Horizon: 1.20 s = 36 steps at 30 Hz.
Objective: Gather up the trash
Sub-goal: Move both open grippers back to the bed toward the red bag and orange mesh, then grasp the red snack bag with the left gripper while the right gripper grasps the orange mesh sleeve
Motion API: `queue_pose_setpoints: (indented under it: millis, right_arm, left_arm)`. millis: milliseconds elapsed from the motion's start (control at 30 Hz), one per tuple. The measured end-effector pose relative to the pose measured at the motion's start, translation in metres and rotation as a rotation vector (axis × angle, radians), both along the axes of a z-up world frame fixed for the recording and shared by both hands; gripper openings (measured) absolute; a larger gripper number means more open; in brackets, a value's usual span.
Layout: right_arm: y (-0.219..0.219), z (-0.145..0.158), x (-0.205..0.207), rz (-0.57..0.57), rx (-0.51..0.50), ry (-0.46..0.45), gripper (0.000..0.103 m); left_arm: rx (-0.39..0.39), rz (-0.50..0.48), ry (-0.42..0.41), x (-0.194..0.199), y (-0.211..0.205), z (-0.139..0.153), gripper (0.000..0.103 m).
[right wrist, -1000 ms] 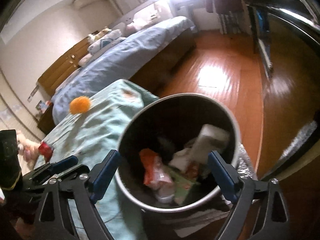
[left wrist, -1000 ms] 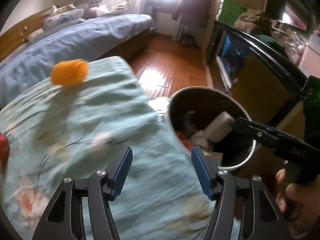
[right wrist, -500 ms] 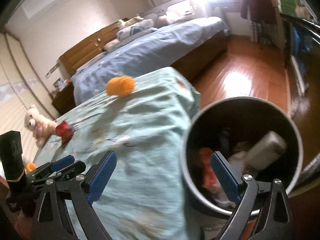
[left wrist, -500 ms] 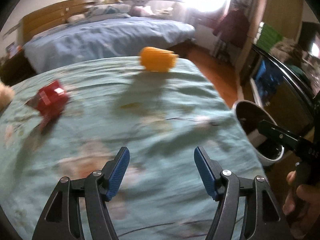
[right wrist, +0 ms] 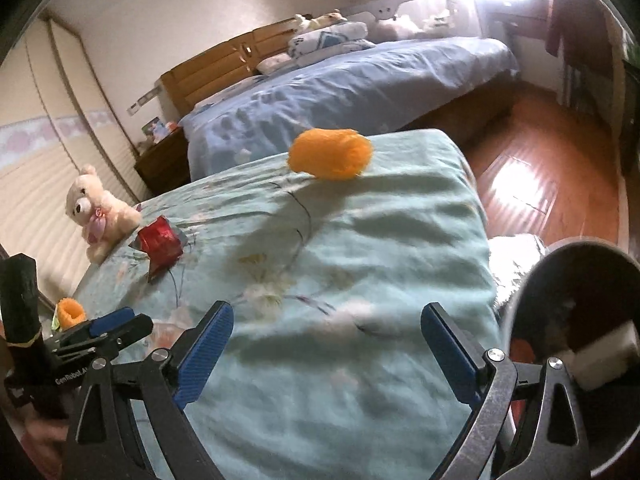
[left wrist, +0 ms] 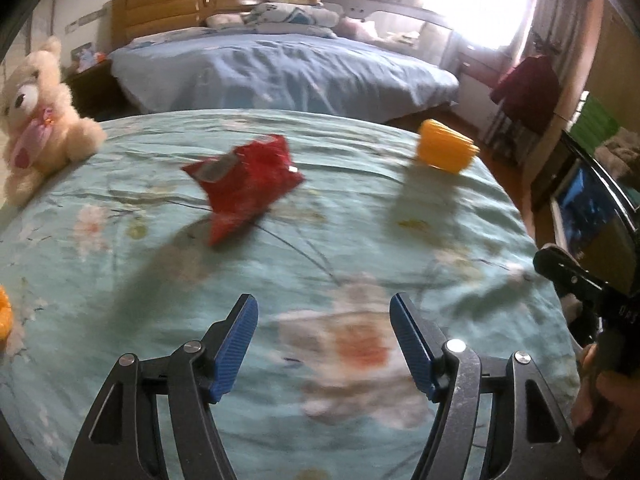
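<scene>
The left gripper (left wrist: 323, 342) hangs over the teal flowered bedspread (left wrist: 360, 216) with its blue pads spread apart and nothing between them but cloth below; the jaws are neither touching nor holding anything. The right gripper (right wrist: 328, 354) likewise stands wide, its pads clear of the bedspread and empty. In the left wrist view the right gripper's black body and the hand (left wrist: 600, 408) holding it are cut off at 3 to 4 o'clock; in the right wrist view the left gripper shows only partly at 8 o'clock. Motion blur smears the flower print just ahead of both pairs of pads, so the cloth's pattern there is hard to make out. The trash bin (right wrist: 576, 272), dark inside with a pale rim, sits at 4 o'clock of the right wrist view beside the bed's edge, partly cut by the frame, with a white block and something orange-red dimly seen in it. Farther on, a crumpled red wrapper (left wrist: 244, 184) lies on the bedspread at 11 o'clock of the left wrist view, and an orange ridged piece (left wrist: 444, 150) lies near the far edge at 1 o'clock. A small orange cup (right wrist: 70, 312) sits at 9 o'clock of the right wrist view. A cream teddy bear (left wrist: 36, 120) sits at the far left edge. Beyond stands a bed with a blue cover (left wrist: 280, 72) and wooden headboard.
</scene>
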State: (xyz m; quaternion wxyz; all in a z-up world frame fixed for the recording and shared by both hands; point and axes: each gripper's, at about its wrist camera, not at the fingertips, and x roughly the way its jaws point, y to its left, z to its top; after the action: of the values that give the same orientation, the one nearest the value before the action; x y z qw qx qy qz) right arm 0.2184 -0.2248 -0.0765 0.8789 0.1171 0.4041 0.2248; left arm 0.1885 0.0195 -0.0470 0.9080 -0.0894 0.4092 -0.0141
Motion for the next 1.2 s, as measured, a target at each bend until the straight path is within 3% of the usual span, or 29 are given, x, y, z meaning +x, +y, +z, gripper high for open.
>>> queue_pose_setpoints:
  millis: [533,867,1200]
  right_arm:
    - [0.029,-0.012,0.074,0.046,-0.045,0.040,0.096]
    - [0.044,-0.018,0.123,0.086,-0.101,0.040,0.096]
    - [0.047,-0.022,0.154,0.126,-0.072,0.030,0.096]
  left_arm:
    - [0.016,0.102,0.027,0.053,0.038,-0.009,0.072]
    - [0.026,0.101,0.047,0.093,0.045,-0.019,0.075]
    - [0.012,0.093,0.032,0.112,0.048,-0.025,0.075]
